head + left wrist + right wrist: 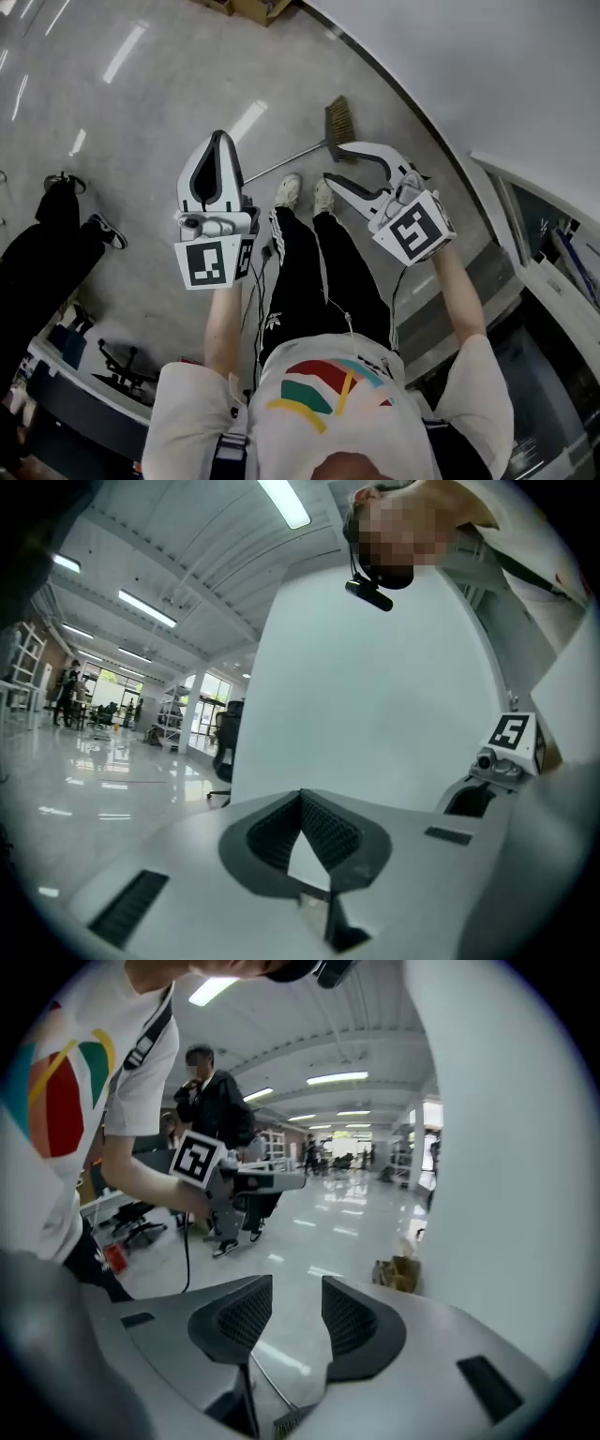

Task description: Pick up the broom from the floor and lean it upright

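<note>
Broom (338,122) first: is all of it in view?
No. It lies on the floor (141,122) by the wall (487,75), ahead of the person's shoes (289,189). The left gripper (219,137) hides the handle's near end, and the right gripper (333,162) overlaps the brush edge.
And the jaws?
Left ones meet on nothing; right ones stand apart, empty.
Around it?
Cardboard boxes (248,7) cut off at the top, and a bystander (47,244) in black at the left.

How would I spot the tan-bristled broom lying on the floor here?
Find the long white wall that curves along the glossy grey floor. At its foot, just ahead of the person's white sneakers, lies the broom. It is the only long thing lying flat there: a thin pale handle ending in a fan of tan bristles.
</note>
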A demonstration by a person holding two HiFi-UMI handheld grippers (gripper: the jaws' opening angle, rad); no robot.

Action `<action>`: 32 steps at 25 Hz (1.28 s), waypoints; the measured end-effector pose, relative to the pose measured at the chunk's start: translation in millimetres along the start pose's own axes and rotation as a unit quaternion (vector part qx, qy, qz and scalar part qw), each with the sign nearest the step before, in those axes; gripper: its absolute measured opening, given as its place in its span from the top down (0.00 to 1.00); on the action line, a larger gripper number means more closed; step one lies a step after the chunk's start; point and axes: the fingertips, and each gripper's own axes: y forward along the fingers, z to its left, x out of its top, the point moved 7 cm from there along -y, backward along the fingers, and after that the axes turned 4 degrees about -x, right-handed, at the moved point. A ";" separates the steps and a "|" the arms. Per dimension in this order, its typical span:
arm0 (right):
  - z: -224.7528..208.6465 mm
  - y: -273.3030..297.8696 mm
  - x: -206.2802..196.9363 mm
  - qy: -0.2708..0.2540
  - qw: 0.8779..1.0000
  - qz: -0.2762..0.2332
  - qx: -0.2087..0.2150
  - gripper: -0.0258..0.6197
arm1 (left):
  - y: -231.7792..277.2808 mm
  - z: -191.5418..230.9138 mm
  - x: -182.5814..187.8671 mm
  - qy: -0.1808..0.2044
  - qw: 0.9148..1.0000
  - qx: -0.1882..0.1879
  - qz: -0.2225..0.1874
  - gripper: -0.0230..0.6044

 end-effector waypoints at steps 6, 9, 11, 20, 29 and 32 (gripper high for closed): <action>27.1 196.6 -162.5 -0.109 0.981 0.056 0.150 0.70 | -15.6 81.5 -200.5 -0.022 0.994 0.105 -0.012 0.89; 48.2 299.7 -270.6 -0.123 0.965 0.088 0.215 0.70 | -29.4 120.6 -320.7 -0.039 0.986 0.158 -0.020 0.89; 67.5 373.1 -351.7 -0.131 0.952 0.111 0.254 0.70 | -40.5 149.8 -404.2 -0.038 0.981 0.191 -0.027 0.89; 145.2 518.8 -542.4 -0.164 0.892 0.186 0.377 0.70 | -80.9 219.2 -632.1 -0.037 0.957 0.285 -0.039 0.77; 173.3 533.1 -562.6 -0.231 0.891 0.205 0.333 0.70 | -99.8 222.5 -649.7 -0.053 0.947 0.313 -0.043 0.77; 174.6 533.3 -564.5 -0.276 0.889 0.193 0.311 0.77 | -101.0 221.2 -654.8 -0.059 0.945 0.319 -0.045 0.77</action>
